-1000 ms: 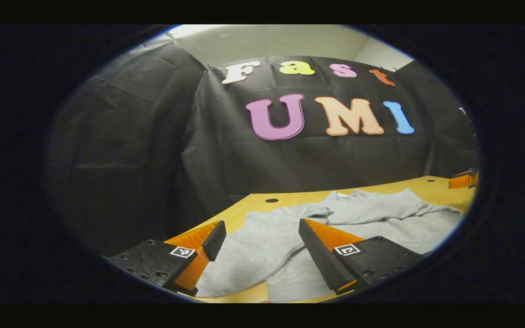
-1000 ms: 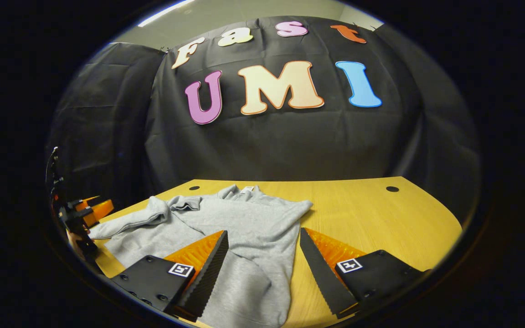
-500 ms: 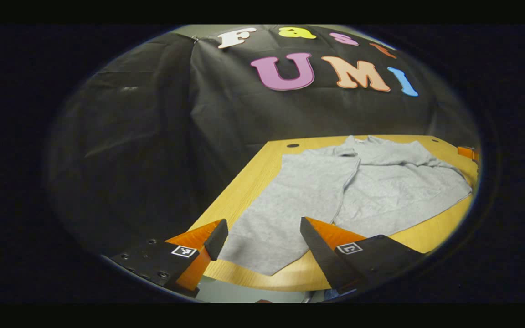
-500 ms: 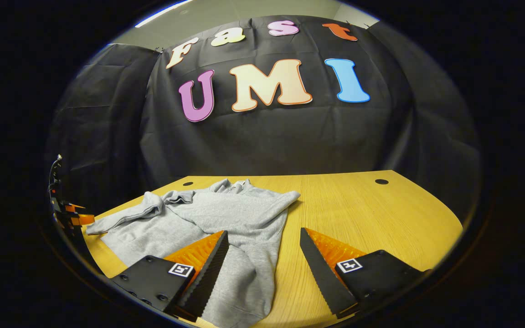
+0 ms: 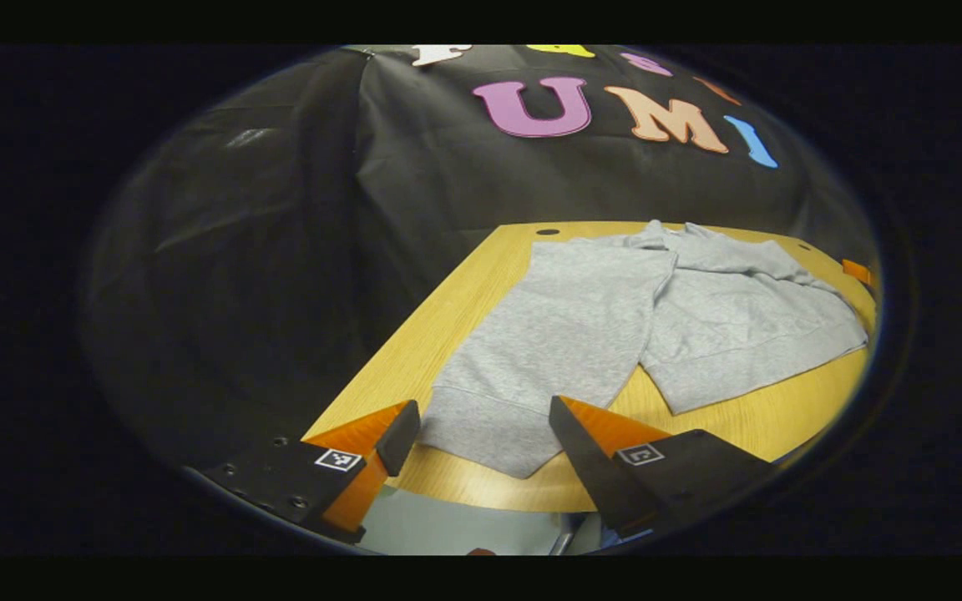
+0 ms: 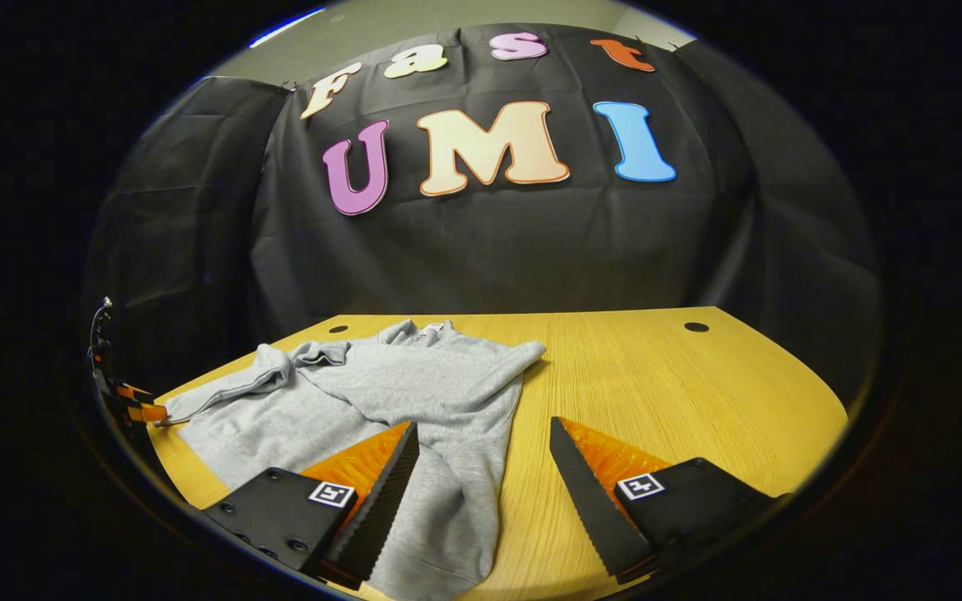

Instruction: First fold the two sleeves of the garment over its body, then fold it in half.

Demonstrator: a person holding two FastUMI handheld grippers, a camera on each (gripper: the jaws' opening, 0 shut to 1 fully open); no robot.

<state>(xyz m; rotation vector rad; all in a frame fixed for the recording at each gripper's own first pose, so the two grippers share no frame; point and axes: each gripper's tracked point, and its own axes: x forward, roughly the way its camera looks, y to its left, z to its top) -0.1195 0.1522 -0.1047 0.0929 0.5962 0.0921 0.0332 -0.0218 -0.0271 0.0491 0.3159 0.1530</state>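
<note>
Both tools are spread wide and hold nothing: the left tool (image 5: 481, 430) and right tool (image 6: 481, 455) hover above the grey garment (image 6: 414, 401) (sleeves folded inward) lying on the bench (image 6: 698, 392).

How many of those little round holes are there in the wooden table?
2: one hole at the table's far edge, just left of the grey sweatshirt's collar, the other hole far right. The sweatshirt may hide more.
</note>
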